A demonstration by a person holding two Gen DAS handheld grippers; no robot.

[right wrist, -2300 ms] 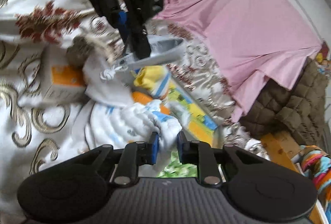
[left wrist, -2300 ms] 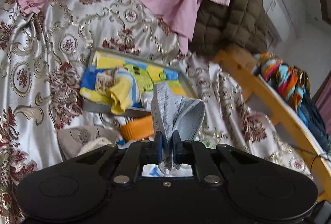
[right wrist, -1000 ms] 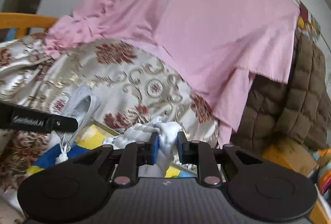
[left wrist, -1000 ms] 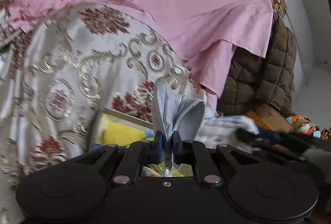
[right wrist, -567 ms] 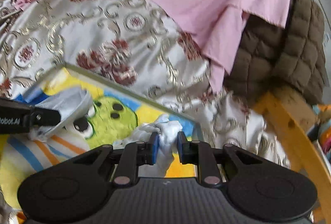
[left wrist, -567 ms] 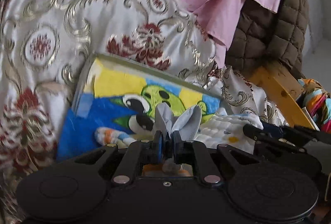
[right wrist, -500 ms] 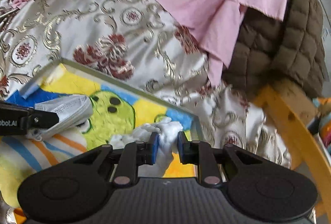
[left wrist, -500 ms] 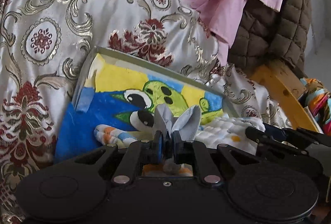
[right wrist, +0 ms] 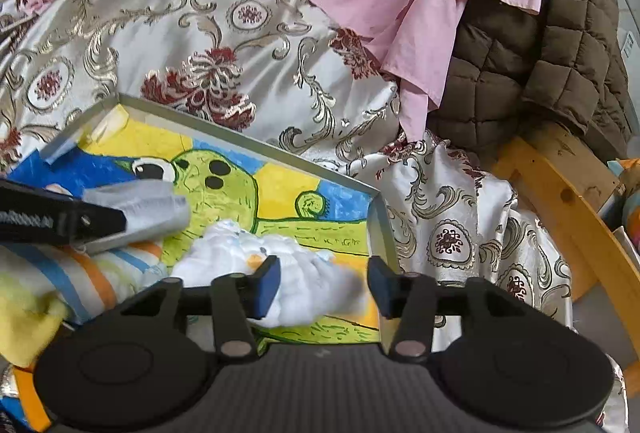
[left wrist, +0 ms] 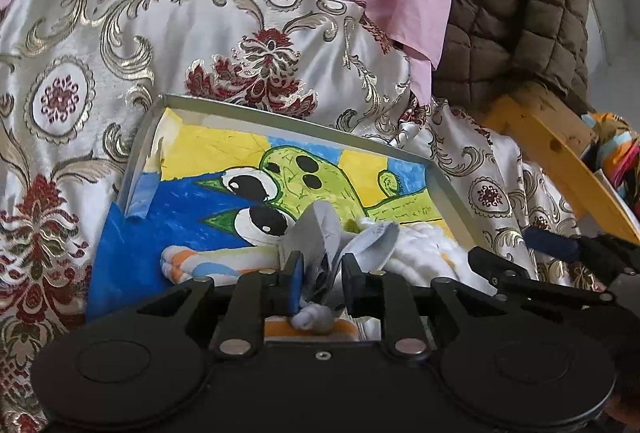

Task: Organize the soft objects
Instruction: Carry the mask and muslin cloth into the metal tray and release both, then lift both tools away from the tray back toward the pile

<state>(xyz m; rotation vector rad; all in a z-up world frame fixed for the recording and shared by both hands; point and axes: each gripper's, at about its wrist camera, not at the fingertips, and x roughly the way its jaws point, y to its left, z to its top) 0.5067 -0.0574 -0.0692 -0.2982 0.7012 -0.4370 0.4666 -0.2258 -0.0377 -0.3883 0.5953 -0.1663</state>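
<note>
Left wrist view is showing the left gripper (left wrist: 318, 273) with its jaws parted a little, a grey face mask (left wrist: 320, 233) standing loosely between them; the mask seems no longer pinched, though its knotted ear loop is hanging right at the finger roots and hiding the contact, so I cannot say for sure that it is free. Ahead of this claw a metal tray (left wrist: 144, 137) is lying on the brocade bedspread (left wrist: 120, 33), lined with a cartoon drawing in blue, yellow and green. Just left of the fingers a striped sock (left wrist: 208, 265) is resting on the tray floor.

Right wrist view is showing the right gripper (right wrist: 324, 283) spread wide, holding nothing. A white padded cloth (right wrist: 280, 265) is sitting between and just ahead of its fingers, lying on the tray floor near the right-hand wall (right wrist: 380, 229). To the left of this claw the other gripper's finger is reaching in with the mask at its tip.

By my reading the task is well along: sock, white cloth and mask are all inside the tray. What is remaining is for both claws to be backing away without dragging fabric out. A yellow cloth (right wrist: 24, 321) is lying at the lower left of the right claw and may be waiting its turn.
</note>
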